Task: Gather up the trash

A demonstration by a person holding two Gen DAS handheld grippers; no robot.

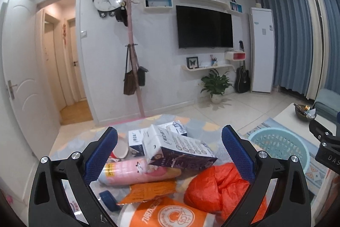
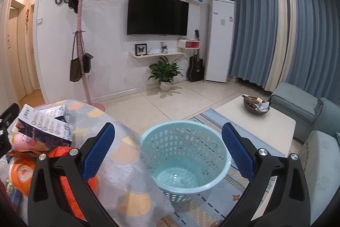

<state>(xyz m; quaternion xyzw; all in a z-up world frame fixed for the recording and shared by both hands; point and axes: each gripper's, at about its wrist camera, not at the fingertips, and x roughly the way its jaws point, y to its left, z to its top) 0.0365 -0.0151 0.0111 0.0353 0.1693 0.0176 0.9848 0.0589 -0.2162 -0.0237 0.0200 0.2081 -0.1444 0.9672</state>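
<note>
Through my left wrist camera, my left gripper (image 1: pixel 170 142) hangs with its blue-padded fingers (image 1: pixel 102 154) spread wide apart, gripping nothing. Between them lies the trash heap on the table covered with a grey cloth printed with yellow fan shapes (image 1: pixel 204 124). Topmost is the tilted white-and-navy milk carton (image 1: pixel 176 150), leaning on a pink cylindrical bottle lying on its side (image 1: pixel 131 171). Behind the tilted carton stands a second white carton (image 1: pixel 136 138), and left of that a pale paper cup on its side (image 1: pixel 121 149). In front of the tilted carton sit a crumpled orange plastic bag (image 1: pixel 216 188), a flat orange snack wrapper (image 1: pixel 148 190) and a dark blue bottle cap (image 1: pixel 107 197) — the item under the wrapper is possibly a printed orange-and-white bag, but it is cut off. The pale turquoise perforated plastic basket (image 1: pixel 280 146) stands on the rug, right of the heap.

Through my right wrist camera, my right gripper (image 2: pixel 169 142) is likewise wide open and empty, fingers (image 2: pixel 99 148) framing the basket (image 2: pixel 182 152), which stands upright beside the table edge. The milk carton (image 2: pixel 44 127) and the orange bag (image 2: pixel 61 152) lie left of the basket on the cloth (image 2: pixel 127 163).
</note>
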